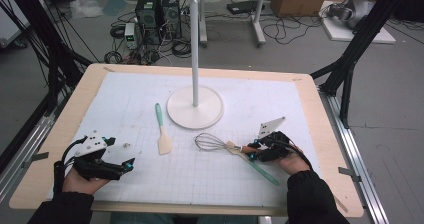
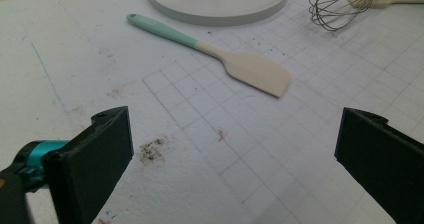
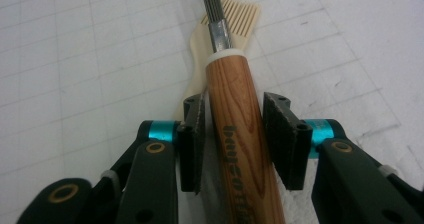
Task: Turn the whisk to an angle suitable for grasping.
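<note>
Light wood worktop (image 1: 60, 134) covered by a white gridded mat (image 1: 200, 174), some dirt specks on it. Grey floor behind with cables, computer towers, a cardboard box, black rig legs at both sides.

Whisk (image 1: 215, 144) lies on the mat right of centre, wire head pointing toward the middle, wooden handle (image 3: 240, 139) running back between the right gripper (image 1: 256, 150) fingers (image 3: 192, 139). In the right gripper view the handle sits in the gap with the two pads on either side of it; left pad about touching, a thin gap at the right pad, so the fingers are slightly apart around the handle, not clamped. Under the whisk lies a slotted turner (image 3: 235, 19), cream head with a teal handle (image 1: 265, 173) that sticks out toward the near edge.

Left gripper (image 1: 125, 168) rests low on the mat at the near left, fingers (image 2: 100, 149) wide apart, nothing between them. Teal-handled cream spatula (image 2: 220, 56) lies ahead of it, well apart, just beside the round base of the white stand (image 1: 195, 106).

Count: one whisk, one slotted turner, one spatula, one stand, two grippers.
</note>
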`<state>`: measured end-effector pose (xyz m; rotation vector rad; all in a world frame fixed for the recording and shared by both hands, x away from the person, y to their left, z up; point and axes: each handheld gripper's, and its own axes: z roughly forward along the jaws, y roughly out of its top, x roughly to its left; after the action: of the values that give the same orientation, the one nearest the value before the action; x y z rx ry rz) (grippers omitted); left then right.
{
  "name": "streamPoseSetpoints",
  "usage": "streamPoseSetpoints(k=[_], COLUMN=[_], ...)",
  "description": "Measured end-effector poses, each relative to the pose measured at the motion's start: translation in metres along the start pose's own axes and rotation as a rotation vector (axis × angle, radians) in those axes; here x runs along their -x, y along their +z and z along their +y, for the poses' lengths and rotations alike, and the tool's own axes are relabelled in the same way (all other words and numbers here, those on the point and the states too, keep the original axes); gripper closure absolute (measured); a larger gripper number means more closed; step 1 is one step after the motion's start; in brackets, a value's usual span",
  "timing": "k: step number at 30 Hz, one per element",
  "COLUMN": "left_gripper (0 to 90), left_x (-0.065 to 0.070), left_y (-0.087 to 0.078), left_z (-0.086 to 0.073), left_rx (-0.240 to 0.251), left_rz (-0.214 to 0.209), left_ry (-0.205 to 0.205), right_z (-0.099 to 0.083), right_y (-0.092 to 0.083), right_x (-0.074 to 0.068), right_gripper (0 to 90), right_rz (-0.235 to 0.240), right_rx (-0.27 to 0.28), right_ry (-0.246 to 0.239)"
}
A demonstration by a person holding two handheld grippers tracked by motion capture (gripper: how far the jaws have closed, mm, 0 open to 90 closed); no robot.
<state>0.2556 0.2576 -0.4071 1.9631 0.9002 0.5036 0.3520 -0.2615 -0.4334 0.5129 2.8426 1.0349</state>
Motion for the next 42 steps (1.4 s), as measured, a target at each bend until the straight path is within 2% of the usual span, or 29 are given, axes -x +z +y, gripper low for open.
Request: streamPoseSetpoints(k=[7,10,21,28,42], left_gripper=[2.6,2.6,2.6,2.6,2.6], left_x=[-0.001,-0.001,-0.001,-0.001,0.002], left_y=[0.000,-0.001,0.000,-0.001,-0.002], left_z=[0.000,0.000,0.000,0.001,0.003], left_rx=[0.002,0.000,-0.001,0.005,0.008], left_rz=[0.003,0.002,0.004,0.005,0.000], left_ry=[-0.004,0.000,0.001,0.003,0.015], right_z=[-0.001,-0.001,-0.001,0.004,0.015], right_y=[0.001,0.001,-0.001,-0.004,-0.013], right_x=[0.001,0.001,0.002,0.000,-0.006], right_gripper=[65.1,68.9,70.2,70.4,70.4], right_rz=[0.000,0.016,0.040,0.031,0.025], right_rx=[0.010,0.014,0.016,0.013,0.054], right_ry=[-0.022,-0.041,-0.056,-0.073,-0.097])
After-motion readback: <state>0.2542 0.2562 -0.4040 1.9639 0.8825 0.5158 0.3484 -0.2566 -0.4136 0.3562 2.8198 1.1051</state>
